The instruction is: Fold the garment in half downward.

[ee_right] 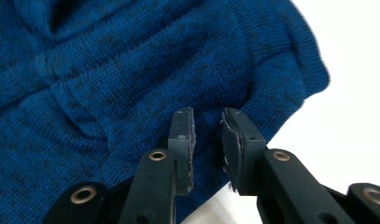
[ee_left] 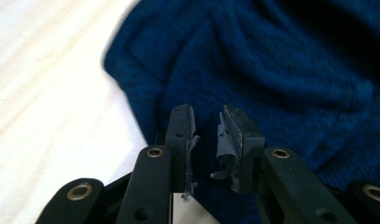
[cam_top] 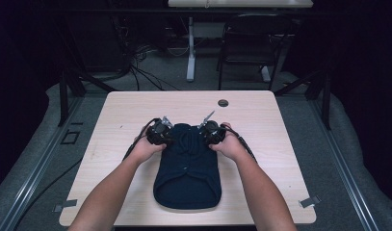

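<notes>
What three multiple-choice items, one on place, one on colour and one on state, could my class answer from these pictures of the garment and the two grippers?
1. Where does the knitted garment lie on the table?
A. Near the person's edge, about midway across
B. At the far left corner
C. Hanging off the right side

2. What colour is the garment?
A. Red
B. Dark blue
C. White

3. How do the jaws of the left gripper stand?
A. Shut tight on a button
B. Apart, with a gap between the pads
C. Holding a pen

Answers: 1 A, the high view shows it centred near the front edge. 2 B, both gripper views show blue knit. 3 B, cloth shows through the gap; the right gripper stands alike.
</notes>
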Demonstrator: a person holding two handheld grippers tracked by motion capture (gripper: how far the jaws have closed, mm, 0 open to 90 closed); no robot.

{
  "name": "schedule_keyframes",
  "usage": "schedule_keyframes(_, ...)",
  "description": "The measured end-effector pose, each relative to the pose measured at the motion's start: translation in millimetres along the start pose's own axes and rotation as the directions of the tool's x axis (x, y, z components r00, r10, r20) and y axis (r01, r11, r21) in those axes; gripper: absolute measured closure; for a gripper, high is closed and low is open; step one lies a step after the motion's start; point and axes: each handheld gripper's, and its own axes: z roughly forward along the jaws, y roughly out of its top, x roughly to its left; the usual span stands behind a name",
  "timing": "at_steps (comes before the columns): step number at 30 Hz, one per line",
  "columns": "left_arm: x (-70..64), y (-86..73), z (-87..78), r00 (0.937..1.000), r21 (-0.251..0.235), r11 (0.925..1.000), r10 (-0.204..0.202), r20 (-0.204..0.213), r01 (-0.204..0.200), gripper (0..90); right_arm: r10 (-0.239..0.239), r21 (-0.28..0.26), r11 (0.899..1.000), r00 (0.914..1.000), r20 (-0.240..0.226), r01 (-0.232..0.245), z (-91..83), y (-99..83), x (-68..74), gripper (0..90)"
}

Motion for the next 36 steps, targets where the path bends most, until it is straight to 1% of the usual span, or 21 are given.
schedule_keyframes(1,-2.2,-2.1,0.2,0.9999,-0.005,0.9999,0.01,0.003,-0.01,74.2,-0.005,0.001,1.0,1.0,-0.006,0.005,0.8,-0.8,1.8,74.1)
schedule_keyframes(3,-3.7,-6.0,-0.8,0.9998,-0.021,0.9998,-0.007,0.017,0.007,75.8,-0.022,0.001,1.0,0.9996,-0.015,0.022,1.2,-2.0,5.1,74.9)
schedule_keyframes(5,-6.1,-9.7,-2.6,0.9997,-0.028,0.9996,-0.005,0.024,0.006,76.3,-0.045,0.004,0.999,0.9988,-0.018,0.045,0.0,-3.7,8.6,75.2)
schedule_keyframes(6,-7.4,-11.6,-3.6,0.9995,-0.031,0.9995,-0.008,0.03,0.009,76.6,-0.046,0.001,0.999,0.9986,-0.025,0.046,-0.6,-5.1,10.2,75.3)
schedule_keyframes(8,-10.5,-15.3,-6.6,0.999,-0.027,0.9996,0.0,0.044,0.002,76.8,-0.051,-0.004,0.999,0.9978,-0.042,0.051,-2.3,-8.7,13.2,75.5)
schedule_keyframes(9,-12.9,-17.2,-8.6,0.9981,-0.02,0.9998,0.003,0.061,-0.001,76.9,-0.06,-0.007,0.998,0.997,-0.048,0.06,-3.1,-10.4,14.8,75.6)
schedule_keyframes(11,-16.7,-20.0,-11.3,0.9973,-0.014,0.9998,0.013,0.073,-0.012,77.2,-0.081,-0.003,0.997,0.995,-0.059,0.081,-4.8,-12.5,18.6,75.6)
schedule_keyframes(15,-21.1,-22.9,-16.9,0.9957,-0.006,0.9997,0.025,0.089,-0.025,77.2,-0.126,0.024,0.992,0.9897,-0.069,0.127,-8.8,-12.2,27.7,75.5)
schedule_keyframes(17,-18.2,-20.0,-21.3,0.997,-0.015,0.9992,0.037,0.068,-0.036,76.1,-0.139,0.012,0.99,0.9887,-0.056,0.14,-13.9,-10.4,29.4,76.0)
schedule_keyframes(19,-12.2,-13.6,-26.7,0.9987,-0.036,0.9989,0.031,0.04,-0.03,75.0,-0.124,-0.033,0.992,0.9912,-0.047,0.122,-21.2,-7.0,26.5,76.5)
schedule_keyframes(20,-7.7,-8.3,-29.4,0.9992,-0.044,0.9988,0.024,0.033,-0.022,74.3,-0.118,-0.042,0.992,0.9924,-0.035,0.117,-25.0,-4.6,23.5,76.4)
schedule_keyframes(21,-5.4,-5.1,-30.8,0.9995,-0.051,0.9984,0.024,0.019,-0.023,73.6,-0.117,-0.052,0.992,0.9931,-0.01,0.116,-29.0,-1.2,19.7,75.9)
schedule_keyframes(22,-1.6,0.4,-32.6,0.9997,-0.056,0.9982,0.024,0.004,-0.024,73.2,-0.107,-0.062,0.992,0.9942,-0.001,0.107,-30.6,1.0,17.0,74.6)
schedule_keyframes(24,3.3,7.7,-31.9,0.9994,-0.072,0.997,0.025,-0.022,-0.027,70.8,-0.093,-0.071,0.993,0.995,0.037,0.096,-32.5,7.5,8.6,70.9)
schedule_keyframes(27,9.4,15.2,-26.6,0.998,-0.08,0.9958,0.042,-0.046,-0.046,67.6,-0.104,-0.048,0.993,0.9919,0.073,0.108,-26.8,13.5,1.4,68.4)
schedule_keyframes(29,12.2,17.7,-20.9,0.9965,-0.069,0.9964,0.044,-0.071,-0.049,65.8,-0.115,-0.026,0.993,0.9892,0.091,0.118,-20.0,16.8,-2.6,66.3)
schedule_keyframes(30,13.2,18.3,-18.6,0.9963,-0.063,0.9967,0.045,-0.073,-0.05,64.4,-0.119,-0.023,0.992,0.9883,0.096,0.121,-17.3,17.9,-3.8,65.2)
schedule_keyframes(32,14.5,18.8,-11.7,0.9952,-0.046,0.9978,0.044,-0.088,-0.048,62.4,-0.117,-0.018,0.993,0.9891,0.09,0.119,-11.8,19.5,-6.0,62.7)
schedule_keyframes(33,14.5,18.8,-11.7,0.9952,-0.046,0.9978,0.044,-0.088,-0.048,61.9,-0.117,-0.018,0.993,0.9891,0.09,0.119,-11.8,19.5,-6.0,62.7)
schedule_keyframes(34,14.7,17.9,-6.1,0.9959,-0.032,0.9983,0.045,-0.078,-0.048,61.3,-0.112,0.003,0.994,0.9905,0.079,0.112,-5.3,19.8,-7.9,59.8)
schedule_keyframes(36,15.2,17.1,-1.7,0.9964,-0.021,0.9988,0.043,-0.073,-0.044,59.6,-0.102,0.017,0.995,0.9922,0.071,0.101,-0.7,19.1,-8.9,57.8)
